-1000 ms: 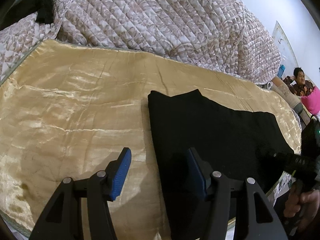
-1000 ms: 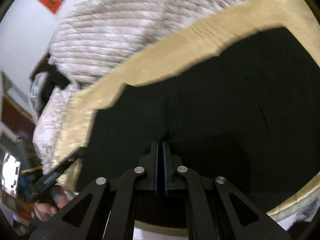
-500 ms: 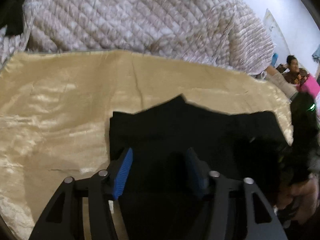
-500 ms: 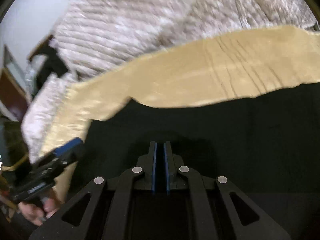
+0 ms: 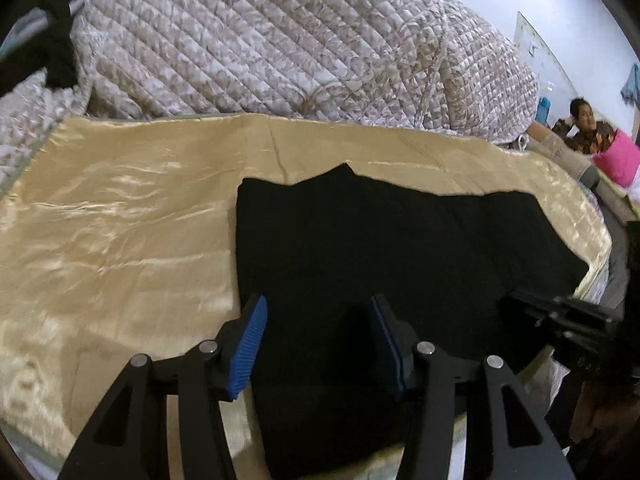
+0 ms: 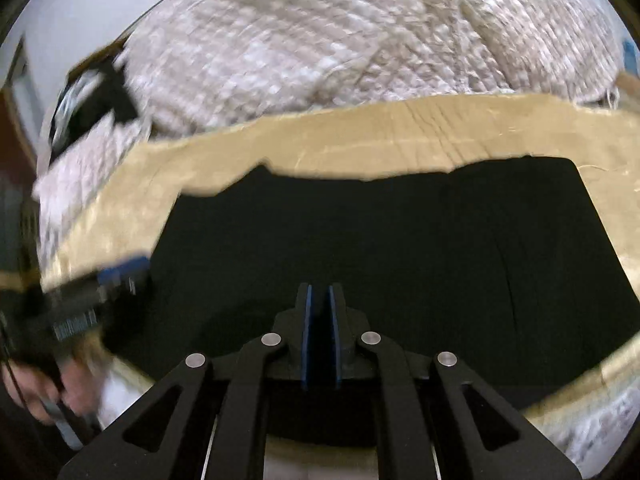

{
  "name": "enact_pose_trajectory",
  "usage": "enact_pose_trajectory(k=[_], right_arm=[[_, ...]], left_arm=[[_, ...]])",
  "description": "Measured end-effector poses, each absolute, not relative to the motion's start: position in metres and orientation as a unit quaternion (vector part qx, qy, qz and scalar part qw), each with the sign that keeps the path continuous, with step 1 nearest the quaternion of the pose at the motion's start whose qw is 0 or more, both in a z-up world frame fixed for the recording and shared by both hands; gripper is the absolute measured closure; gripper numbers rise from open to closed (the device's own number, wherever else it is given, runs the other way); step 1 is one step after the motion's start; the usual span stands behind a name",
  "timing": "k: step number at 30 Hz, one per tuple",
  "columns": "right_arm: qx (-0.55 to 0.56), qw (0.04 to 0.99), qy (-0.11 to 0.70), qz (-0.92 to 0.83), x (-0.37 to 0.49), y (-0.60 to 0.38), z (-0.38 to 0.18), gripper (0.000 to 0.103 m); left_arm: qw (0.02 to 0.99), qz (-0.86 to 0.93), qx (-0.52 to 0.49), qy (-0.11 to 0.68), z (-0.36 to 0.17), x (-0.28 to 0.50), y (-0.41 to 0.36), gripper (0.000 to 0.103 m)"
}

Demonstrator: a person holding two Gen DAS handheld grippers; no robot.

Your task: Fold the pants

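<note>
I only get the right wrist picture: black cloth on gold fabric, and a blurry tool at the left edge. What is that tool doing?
Observer: That is the left claw. Its own camera shows it open, blue pads well apart and nothing pinched between them, with the left end of the black pants lying beneath it.
Visitor: Is anyone else in the room?
Observer: Yes. A person sits in the background, beyond the far end of the quilt, next to something bright pink.
</note>
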State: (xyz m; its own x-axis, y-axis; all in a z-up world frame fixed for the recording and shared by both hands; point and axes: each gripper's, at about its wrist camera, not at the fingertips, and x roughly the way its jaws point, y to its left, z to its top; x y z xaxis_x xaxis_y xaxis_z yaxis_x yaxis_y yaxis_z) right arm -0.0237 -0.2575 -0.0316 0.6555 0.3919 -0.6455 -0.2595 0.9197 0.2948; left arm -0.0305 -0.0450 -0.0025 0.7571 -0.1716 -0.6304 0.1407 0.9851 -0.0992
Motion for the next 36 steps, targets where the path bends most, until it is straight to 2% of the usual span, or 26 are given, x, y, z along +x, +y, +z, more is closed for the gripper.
enact_pose_trajectory(k=[4,6,10,12,14,18,23,30,35,36], right_arm=[[0.064,0.917,0.355,0.170,-0.045,-0.262,-0.036,0.085],[0.070,0.917,0.355,0.166,-0.049,-0.269,-0.035,0.080],[0.098,0.925,0.348,0.118,-0.052,-0.296,-0.030,0.076],[0.143,0.926,0.340,0.076,-0.055,-0.323,-0.028,0.056],[0.207,0.923,0.323,0.039,-0.063,-0.354,-0.025,0.048],[0.293,0.910,0.292,-0.032,-0.086,-0.396,-0.029,0.045],[0.382,0.868,0.316,-0.028,-0.081,-0.416,-0.052,0.044],[0.409,0.861,0.303,-0.013,-0.048,-0.423,-0.064,0.043],[0.388,0.871,0.299,-0.033,-0.038,-0.425,-0.059,0.043],[0.390,0.870,0.300,-0.032,-0.037,-0.426,-0.058,0.051]], left_arm=[[0.939,-0.073,-0.010,0.336,-0.008,-0.047,-0.049,0.047],[0.939,-0.072,-0.010,0.336,-0.007,-0.048,-0.048,0.047],[0.938,-0.072,-0.021,0.339,-0.007,-0.048,-0.044,0.047],[0.937,-0.072,-0.023,0.340,-0.007,-0.048,-0.044,0.047],[0.938,-0.072,-0.022,0.340,-0.006,-0.048,-0.044,0.047],[0.937,-0.074,-0.023,0.340,-0.007,-0.047,-0.042,0.045],[0.938,-0.073,-0.021,0.340,-0.006,-0.047,-0.043,0.045],[0.937,-0.074,-0.024,0.341,-0.007,-0.046,-0.043,0.044],[0.936,-0.074,-0.028,0.342,-0.006,-0.046,-0.042,0.043],[0.936,-0.074,-0.031,0.343,-0.006,-0.045,-0.040,0.043]])
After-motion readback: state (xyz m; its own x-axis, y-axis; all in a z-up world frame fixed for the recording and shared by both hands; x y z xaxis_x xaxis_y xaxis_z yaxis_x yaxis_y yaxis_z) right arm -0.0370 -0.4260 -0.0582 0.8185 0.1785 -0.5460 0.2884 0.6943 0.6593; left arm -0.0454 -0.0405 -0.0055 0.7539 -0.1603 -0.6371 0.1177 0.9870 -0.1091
